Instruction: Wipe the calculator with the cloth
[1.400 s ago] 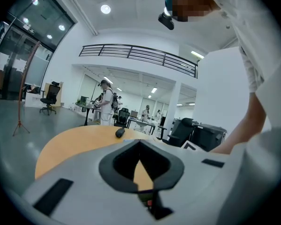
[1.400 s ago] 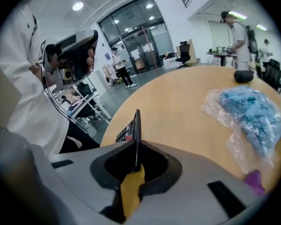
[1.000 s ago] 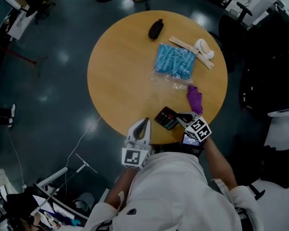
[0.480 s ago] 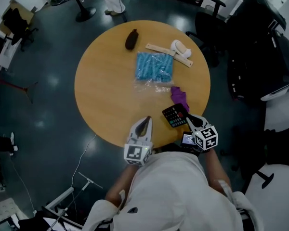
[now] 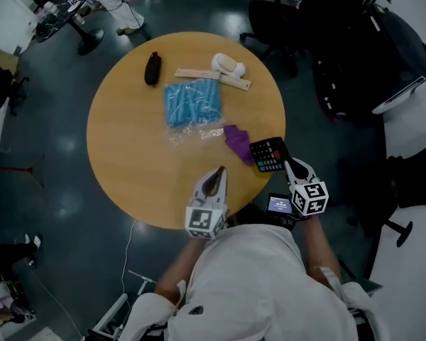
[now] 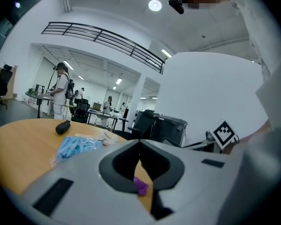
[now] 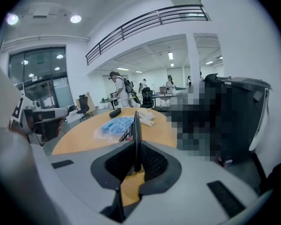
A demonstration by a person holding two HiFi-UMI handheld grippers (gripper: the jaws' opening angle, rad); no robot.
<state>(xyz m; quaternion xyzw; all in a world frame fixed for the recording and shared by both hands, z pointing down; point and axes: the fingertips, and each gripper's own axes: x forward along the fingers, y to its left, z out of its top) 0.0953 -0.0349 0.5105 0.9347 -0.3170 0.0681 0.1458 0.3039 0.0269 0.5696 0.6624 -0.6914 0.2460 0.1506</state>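
Jaws on the left gripper (image 6: 139,144) are meeting edge to edge with nothing between them. In the head view this gripper (image 5: 218,170) is hovering over the near edge of the round table (image 5: 128,141) and pointing towards the purple cloth (image 5: 236,142), which is lying crumpled and untouched on the wood. Just right of the cloth, the calculator (image 5: 269,154) is showing its keys upward at the table's right rim; whether it is resting on the wood or riding clear of it cannot be told. The right gripper (image 5: 290,165) is clamping its near end: in the right gripper view the jaws are standing narrowly apart, pressing on the thin black calculator (image 7: 136,125) edge-on between them.

Assessment: the work is sitting at the setting-up step, with the calculator secured, the cloth not yet taken and no wiping begun. The next move is calling for the left jaws to open, drop over the cloth and close on a fold, with the right grip presenting the key face steadily.
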